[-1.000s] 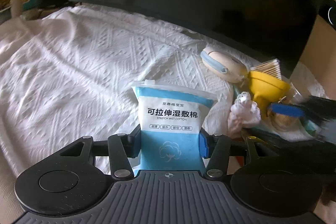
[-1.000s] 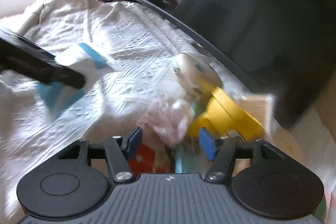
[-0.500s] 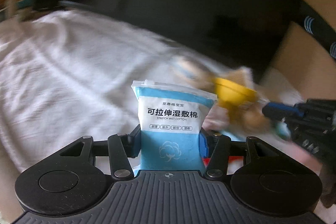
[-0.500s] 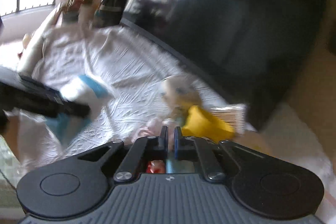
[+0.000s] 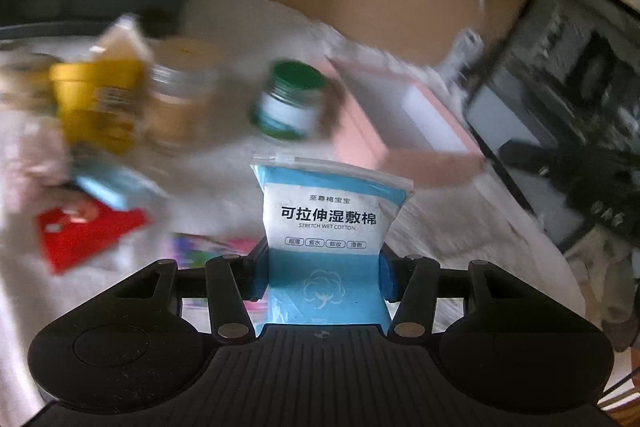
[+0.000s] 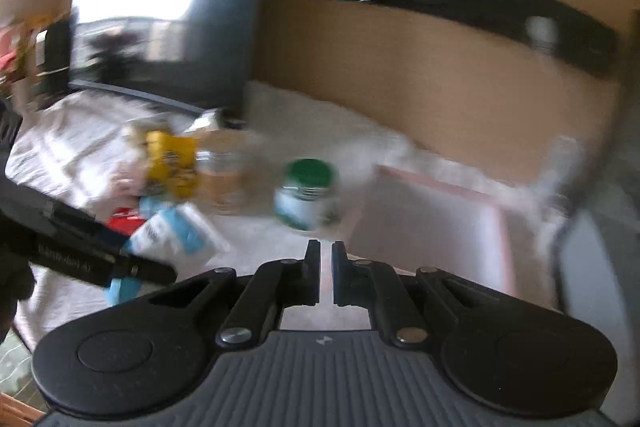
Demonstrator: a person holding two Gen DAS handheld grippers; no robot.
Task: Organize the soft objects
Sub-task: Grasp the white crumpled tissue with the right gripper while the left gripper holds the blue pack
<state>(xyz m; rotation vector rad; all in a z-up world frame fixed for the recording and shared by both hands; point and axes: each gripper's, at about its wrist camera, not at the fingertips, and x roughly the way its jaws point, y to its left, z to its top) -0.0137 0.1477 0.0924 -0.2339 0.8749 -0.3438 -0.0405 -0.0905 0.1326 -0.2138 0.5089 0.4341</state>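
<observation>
My left gripper (image 5: 324,277) is shut on a blue and white stretch wet cotton pouch (image 5: 328,227) and holds it upright above the white cloth. The pouch also shows in the right wrist view (image 6: 172,235), with the left gripper's dark body (image 6: 92,259) beside it. A pink open box (image 5: 400,131) lies ahead to the right; it also shows in the right wrist view (image 6: 448,227). My right gripper (image 6: 326,269) is shut with nothing visible between its fingers, in front of the box. Both views are blurred by motion.
A green-lidded jar (image 5: 292,103) (image 6: 310,193), a yellow funnel (image 5: 100,99), a clear jar (image 5: 176,107), a red packet (image 5: 84,231) and a crumpled pinkish cloth (image 5: 40,159) crowd the left on the white cloth (image 5: 224,187). A dark appliance (image 5: 560,115) stands at the right.
Both grippers have swung to the right, from the yellow funnel pile toward the pink box. The right gripper shut one second to half a second ago. The left still holds the pouch.
</observation>
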